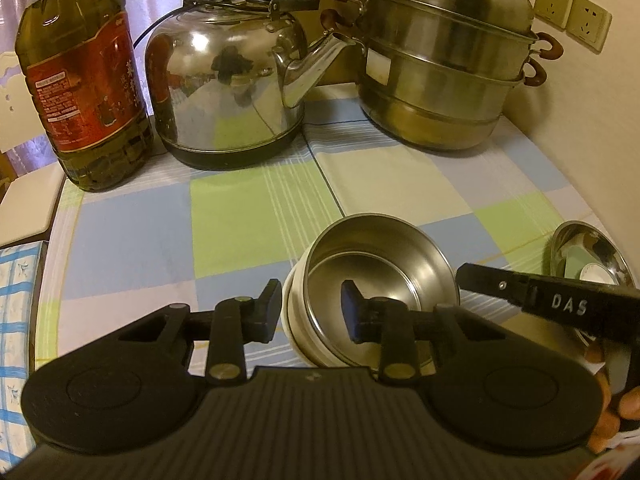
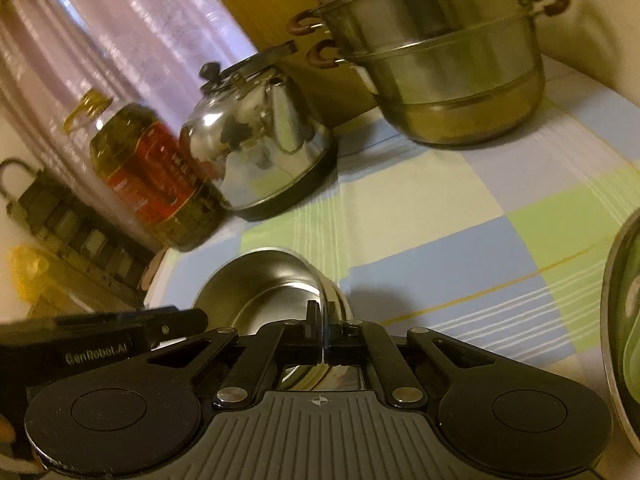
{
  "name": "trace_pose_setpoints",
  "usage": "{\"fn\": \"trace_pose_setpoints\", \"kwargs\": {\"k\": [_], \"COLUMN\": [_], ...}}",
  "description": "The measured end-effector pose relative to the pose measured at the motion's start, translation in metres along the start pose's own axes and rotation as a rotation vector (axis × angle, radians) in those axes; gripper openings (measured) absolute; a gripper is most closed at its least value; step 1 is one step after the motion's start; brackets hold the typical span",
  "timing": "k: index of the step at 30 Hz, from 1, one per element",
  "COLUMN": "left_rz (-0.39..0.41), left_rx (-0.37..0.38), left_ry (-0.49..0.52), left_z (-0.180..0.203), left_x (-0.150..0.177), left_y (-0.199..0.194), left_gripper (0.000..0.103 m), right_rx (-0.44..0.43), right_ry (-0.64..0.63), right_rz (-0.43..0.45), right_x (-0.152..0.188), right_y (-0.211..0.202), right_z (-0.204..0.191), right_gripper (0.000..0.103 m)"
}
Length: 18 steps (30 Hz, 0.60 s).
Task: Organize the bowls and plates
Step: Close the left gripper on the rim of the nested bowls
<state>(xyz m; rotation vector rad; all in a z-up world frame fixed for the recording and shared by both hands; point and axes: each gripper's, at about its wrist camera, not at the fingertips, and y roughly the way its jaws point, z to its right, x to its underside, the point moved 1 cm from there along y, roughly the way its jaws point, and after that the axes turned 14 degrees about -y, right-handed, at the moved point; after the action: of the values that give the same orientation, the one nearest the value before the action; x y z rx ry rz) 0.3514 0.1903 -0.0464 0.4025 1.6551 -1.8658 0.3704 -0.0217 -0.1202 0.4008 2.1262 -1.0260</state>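
Note:
A steel bowl (image 1: 380, 276) with a white outer wall sits tilted on the checked tablecloth (image 1: 256, 208). My left gripper (image 1: 310, 312) is open, its fingers straddling the bowl's left rim, one outside and one inside. My right gripper (image 2: 324, 338) is shut on the bowl's (image 2: 272, 288) right rim; its black body (image 1: 560, 300) reaches in from the right in the left wrist view. A steel plate (image 1: 592, 256) lies at the right, holding something pale green; it also shows at the right wrist view's edge (image 2: 620, 320).
At the back stand an oil bottle (image 1: 84, 80), a steel kettle (image 1: 228, 80) and a stacked steel steamer pot (image 1: 448, 68). Wall sockets (image 1: 572, 12) are at the far right. A white chair (image 1: 28, 192) stands left of the table.

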Motion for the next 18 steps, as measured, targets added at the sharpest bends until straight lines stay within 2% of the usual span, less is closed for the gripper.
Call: {"fn": "trace_pose_setpoints", "kwargs": {"k": [3,4,5,10,18], "left_rz": [-0.008,-0.011,-0.013,-0.027,-0.05], "left_rx": [-0.001,0.0,0.001,0.003,0.019], "left_ry": [-0.005,-0.008,-0.011,-0.026,-0.076], "left_z": [-0.001,-0.001,-0.002,-0.004,-0.015], "left_x": [0.0,0.0,0.0,-0.002,-0.008], "left_y": [0.003,0.004,0.005,0.011,0.018], "left_gripper": [0.025,0.023,0.022,0.011,0.007], "right_rx": [0.008,0.004,0.0,-0.024,-0.005], "right_ry": [0.025,0.028,0.032,0.067,0.062], "right_rz": [0.003,-0.004,-0.008,-0.012,-0.048], "right_x": [-0.001,-0.001,0.0,0.002,-0.006], "right_y": [0.002,0.003,0.006,0.017,0.024], "right_z": [0.005,0.006,0.007,0.01,0.005], "right_gripper": [0.009,0.017,0.018,0.018,0.014]}}
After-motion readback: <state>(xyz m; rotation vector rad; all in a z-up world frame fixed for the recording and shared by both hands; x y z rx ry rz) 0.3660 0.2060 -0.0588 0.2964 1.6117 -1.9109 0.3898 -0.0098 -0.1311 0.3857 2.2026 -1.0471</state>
